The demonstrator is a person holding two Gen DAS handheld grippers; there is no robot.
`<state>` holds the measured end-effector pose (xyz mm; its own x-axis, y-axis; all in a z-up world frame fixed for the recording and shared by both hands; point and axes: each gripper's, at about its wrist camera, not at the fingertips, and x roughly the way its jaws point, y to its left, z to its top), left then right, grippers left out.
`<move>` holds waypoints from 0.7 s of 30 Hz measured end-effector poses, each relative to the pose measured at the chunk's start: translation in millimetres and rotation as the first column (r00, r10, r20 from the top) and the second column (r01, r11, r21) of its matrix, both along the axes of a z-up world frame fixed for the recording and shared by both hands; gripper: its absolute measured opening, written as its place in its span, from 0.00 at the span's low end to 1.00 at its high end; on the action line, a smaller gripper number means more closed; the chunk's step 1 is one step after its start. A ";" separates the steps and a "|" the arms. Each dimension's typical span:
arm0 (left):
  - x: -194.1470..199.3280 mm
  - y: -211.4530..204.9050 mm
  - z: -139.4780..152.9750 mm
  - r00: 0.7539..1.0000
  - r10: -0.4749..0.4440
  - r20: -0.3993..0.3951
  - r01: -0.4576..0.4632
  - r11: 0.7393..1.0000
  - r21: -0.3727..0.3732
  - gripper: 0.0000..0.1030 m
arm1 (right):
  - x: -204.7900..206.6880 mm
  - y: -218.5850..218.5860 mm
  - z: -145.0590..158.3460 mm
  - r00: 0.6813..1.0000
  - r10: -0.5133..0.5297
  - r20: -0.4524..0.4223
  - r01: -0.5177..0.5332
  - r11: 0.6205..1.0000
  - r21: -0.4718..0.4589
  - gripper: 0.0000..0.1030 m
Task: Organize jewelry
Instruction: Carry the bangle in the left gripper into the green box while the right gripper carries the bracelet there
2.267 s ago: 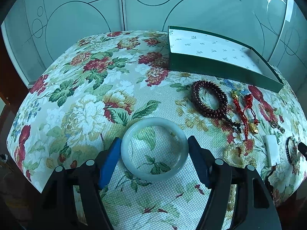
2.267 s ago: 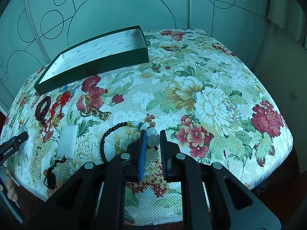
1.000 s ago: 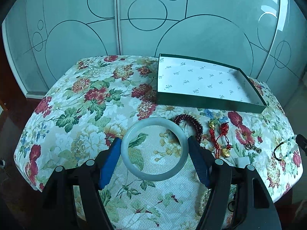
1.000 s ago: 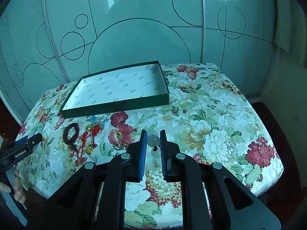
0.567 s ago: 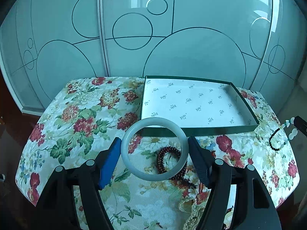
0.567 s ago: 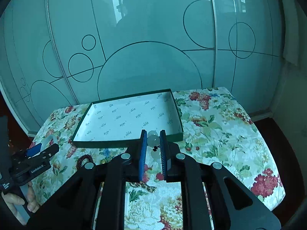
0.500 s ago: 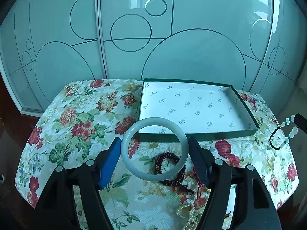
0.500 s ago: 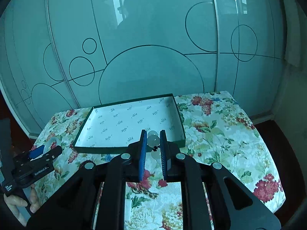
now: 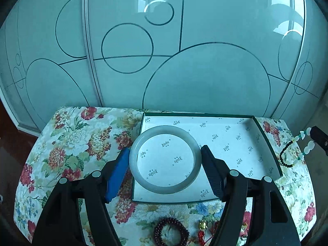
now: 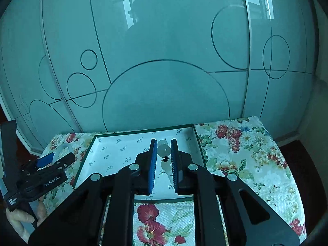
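Observation:
My left gripper (image 9: 165,153) is shut on a pale jade bangle (image 9: 135,164) and holds it above the left part of the green box with white printed lining (image 9: 235,139). My right gripper (image 10: 163,147) is shut on a bracelet of black and pale beads (image 10: 164,150) above the right part of the same box (image 10: 114,151). That bracelet also shows hanging at the right edge of the left wrist view (image 9: 295,149). The left gripper body (image 10: 51,168) shows at the left of the right wrist view.
The box sits on a table with a floral cloth (image 9: 78,143). A dark red bead bracelet (image 9: 171,232) and red-and-gold charms (image 9: 203,228) lie on the cloth in front of the box. Frosted glass sliding doors (image 9: 164,61) stand close behind the table.
Both grippers rose from the cloth with their pieces and moved forward over the box. The bangle now hangs over the box's left part, the beaded bracelet over its right part.

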<state>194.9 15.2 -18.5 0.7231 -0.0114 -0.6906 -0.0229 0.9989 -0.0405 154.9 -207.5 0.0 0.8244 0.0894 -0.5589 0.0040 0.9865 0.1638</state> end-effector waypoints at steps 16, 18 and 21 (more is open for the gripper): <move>66.8 -14.6 -97.0 0.984 0.007 -0.177 0.005 0.998 0.067 0.68 | 67.3 -10.1 -113.1 0.970 -0.046 -0.239 0.045 0.999 -0.010 0.13; 68.7 -16.0 -102.3 0.982 0.000 -0.191 0.012 0.998 0.062 0.68 | 69.4 -10.2 -117.4 0.967 -0.042 -0.250 0.040 0.999 -0.014 0.13; 67.6 -19.5 -105.6 0.983 0.001 -0.182 0.015 0.996 0.083 0.70 | 70.4 -10.7 -121.4 0.966 -0.042 -0.257 0.041 0.999 -0.007 0.15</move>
<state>262.5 -4.2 -124.1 0.5852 0.0476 -0.8095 -0.0151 0.9987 0.0478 225.3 -218.2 -121.5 0.6562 0.0573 -0.7524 0.0867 0.9848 0.1506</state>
